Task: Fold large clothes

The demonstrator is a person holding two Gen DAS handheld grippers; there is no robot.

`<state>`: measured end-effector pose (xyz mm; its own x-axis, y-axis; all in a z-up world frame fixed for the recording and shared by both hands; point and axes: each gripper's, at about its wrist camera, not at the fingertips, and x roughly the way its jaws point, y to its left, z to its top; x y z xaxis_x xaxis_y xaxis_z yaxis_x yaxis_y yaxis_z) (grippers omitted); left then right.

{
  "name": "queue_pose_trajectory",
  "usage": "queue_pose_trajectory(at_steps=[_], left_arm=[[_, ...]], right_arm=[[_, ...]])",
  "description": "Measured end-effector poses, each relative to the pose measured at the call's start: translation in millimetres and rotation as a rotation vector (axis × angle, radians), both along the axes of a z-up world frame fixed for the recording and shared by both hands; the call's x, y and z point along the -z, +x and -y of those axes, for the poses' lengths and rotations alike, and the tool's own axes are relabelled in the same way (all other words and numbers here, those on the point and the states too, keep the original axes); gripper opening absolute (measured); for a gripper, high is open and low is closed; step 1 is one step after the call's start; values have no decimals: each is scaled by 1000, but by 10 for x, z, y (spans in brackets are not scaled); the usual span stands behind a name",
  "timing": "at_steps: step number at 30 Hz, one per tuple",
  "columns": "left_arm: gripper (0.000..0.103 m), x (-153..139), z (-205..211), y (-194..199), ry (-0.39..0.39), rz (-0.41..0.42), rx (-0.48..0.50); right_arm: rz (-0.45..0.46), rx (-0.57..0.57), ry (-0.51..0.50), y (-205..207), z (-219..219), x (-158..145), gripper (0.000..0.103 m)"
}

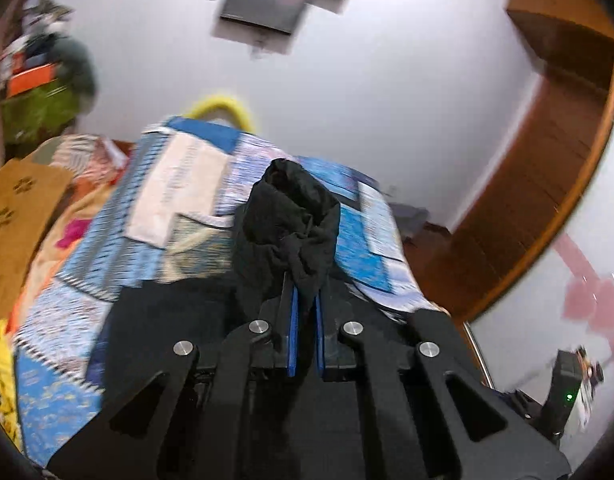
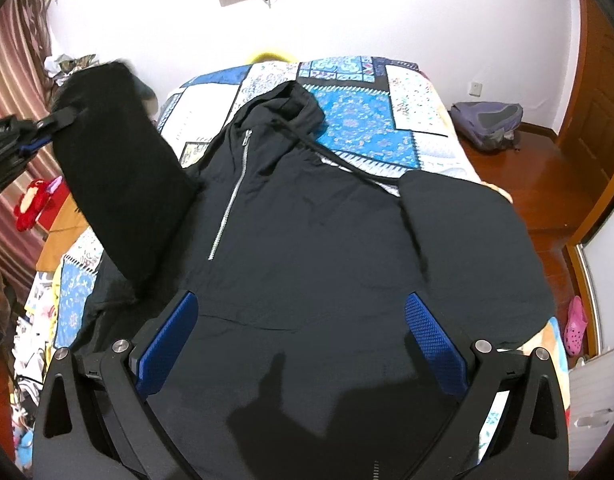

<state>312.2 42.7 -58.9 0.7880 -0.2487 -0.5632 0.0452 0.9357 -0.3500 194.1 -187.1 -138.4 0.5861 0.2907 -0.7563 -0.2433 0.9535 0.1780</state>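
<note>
A black zip hoodie (image 2: 307, 232) lies front up on a patchwork quilt (image 2: 359, 124), its hood (image 2: 291, 108) toward the far wall. My left gripper (image 1: 305, 280) is shut on the cuff of one black sleeve (image 1: 291, 208). In the right wrist view that gripper (image 2: 63, 116) holds the sleeve (image 2: 119, 168) lifted off the bed at the left. The other sleeve (image 2: 467, 232) rests folded in over the hoodie's right side. Over the hoodie's lower body my right gripper (image 2: 303, 300) stands open, with nothing between its blue pads (image 2: 435, 336).
A grey-blue backpack (image 2: 487, 124) sits on the wooden floor to the right of the bed, near a wooden door (image 2: 599, 100). A pink shoe (image 2: 577, 326) lies by the bed's right edge. Striped curtains (image 2: 11, 80) and a cardboard box (image 1: 15, 216) stand at the left.
</note>
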Motion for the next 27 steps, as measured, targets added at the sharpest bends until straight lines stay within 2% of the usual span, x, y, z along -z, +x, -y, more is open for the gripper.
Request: queue_pose_trajectory(at_steps=[5, 11, 17, 19, 21, 24, 27], left_arm=[[5, 166, 622, 155, 44, -49, 115], [6, 689, 1205, 199, 83, -138, 238], [6, 1282, 1536, 236, 54, -318, 304], [10, 1405, 1615, 242, 54, -362, 331], [32, 1505, 1663, 263, 61, -412, 368], [35, 1554, 1700, 227, 98, -440, 395], [35, 1492, 1678, 159, 136, -434, 394]], right_arm=[[-10, 7, 11, 15, 145, 30, 103], [-25, 57, 15, -22, 334, 106, 103], [-71, 119, 37, -47, 584, 223, 103], [-80, 136, 37, -58, 651, 245, 103], [-87, 152, 35, -63, 713, 260, 103], [-93, 186, 36, -69, 805, 259, 103], [-97, 211, 58, -61, 904, 243, 103]])
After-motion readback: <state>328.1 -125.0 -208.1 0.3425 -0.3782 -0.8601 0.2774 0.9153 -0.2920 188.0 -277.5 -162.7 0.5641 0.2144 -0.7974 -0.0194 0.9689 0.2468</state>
